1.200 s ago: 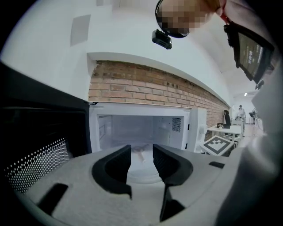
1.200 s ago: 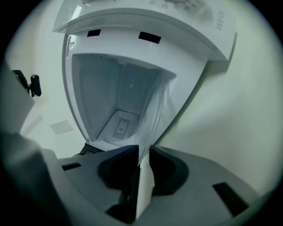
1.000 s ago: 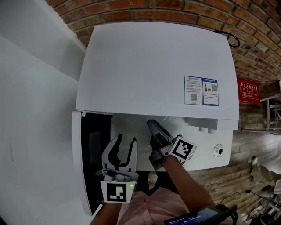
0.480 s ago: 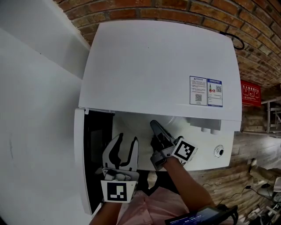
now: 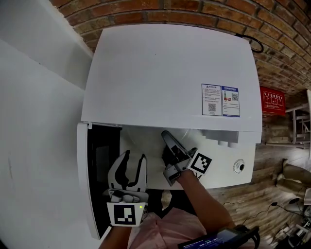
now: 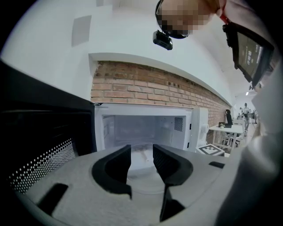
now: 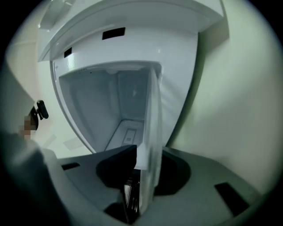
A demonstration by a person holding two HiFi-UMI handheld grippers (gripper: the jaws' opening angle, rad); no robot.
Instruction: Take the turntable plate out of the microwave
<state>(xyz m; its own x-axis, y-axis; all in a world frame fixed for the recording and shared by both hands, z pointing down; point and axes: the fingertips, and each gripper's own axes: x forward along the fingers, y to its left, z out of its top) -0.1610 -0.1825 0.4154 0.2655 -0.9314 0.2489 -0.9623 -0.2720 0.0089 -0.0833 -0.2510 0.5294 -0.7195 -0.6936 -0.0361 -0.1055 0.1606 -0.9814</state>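
Note:
The white microwave stands with its door swung open to the left. Its glass turntable plate shows pale in the opening and lies on the cavity floor in the left gripper view. My right gripper reaches into the opening, rolled on its side. In the right gripper view the plate's rim runs edge-on between the right gripper jaws, which are opening. My left gripper hovers open in front of the cavity, the left gripper empty.
The dark perforated inside of the door stands close on the left. A brick wall is behind the microwave, with a power cord and a red sign at right. A white wall fills the left side.
Only the head view has shifted slightly. Both grippers keep nearly the same places at the microwave opening.

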